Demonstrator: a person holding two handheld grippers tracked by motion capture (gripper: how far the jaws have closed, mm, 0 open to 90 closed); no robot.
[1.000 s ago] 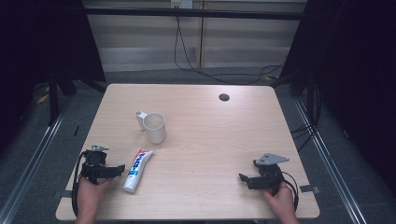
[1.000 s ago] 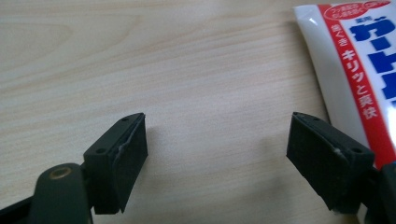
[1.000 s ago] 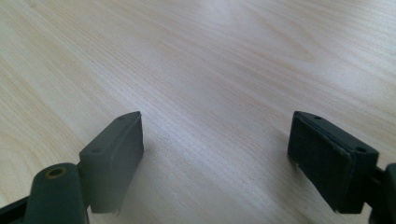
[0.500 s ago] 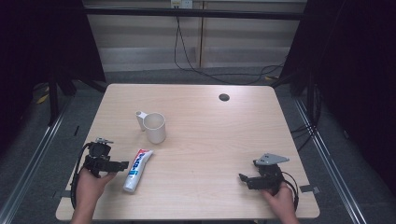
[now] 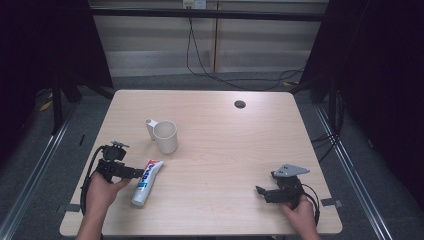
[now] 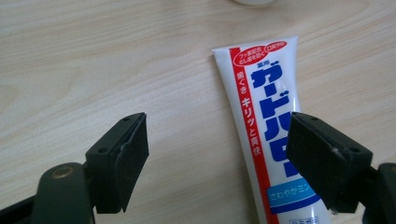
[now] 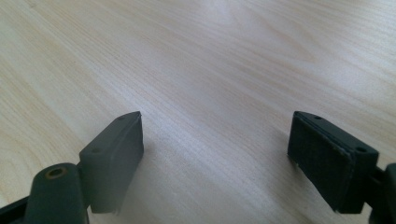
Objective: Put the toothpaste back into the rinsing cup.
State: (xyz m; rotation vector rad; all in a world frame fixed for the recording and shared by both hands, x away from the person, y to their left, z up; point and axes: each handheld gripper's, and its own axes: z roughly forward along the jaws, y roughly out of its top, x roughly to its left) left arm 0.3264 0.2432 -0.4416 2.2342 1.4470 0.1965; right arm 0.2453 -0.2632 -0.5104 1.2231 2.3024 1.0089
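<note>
A white toothpaste tube with red and blue print lies flat on the wooden table, near the front left. In the left gripper view the tube runs under the right jaw, and the gap between the jaws is bare wood. My left gripper is open just left of the tube, jaws wide, and holds nothing. A white mug with its handle to the left stands behind the tube. My right gripper rests open at the front right over bare table.
A small dark round hole sits in the table near its back edge. Cables hang against the wall behind. Dark curtains flank both sides, and metal floor rails run along the table.
My left gripper has risen a little and moved up the picture, away from the front edge, staying beside the tube. The right gripper has stayed put.
</note>
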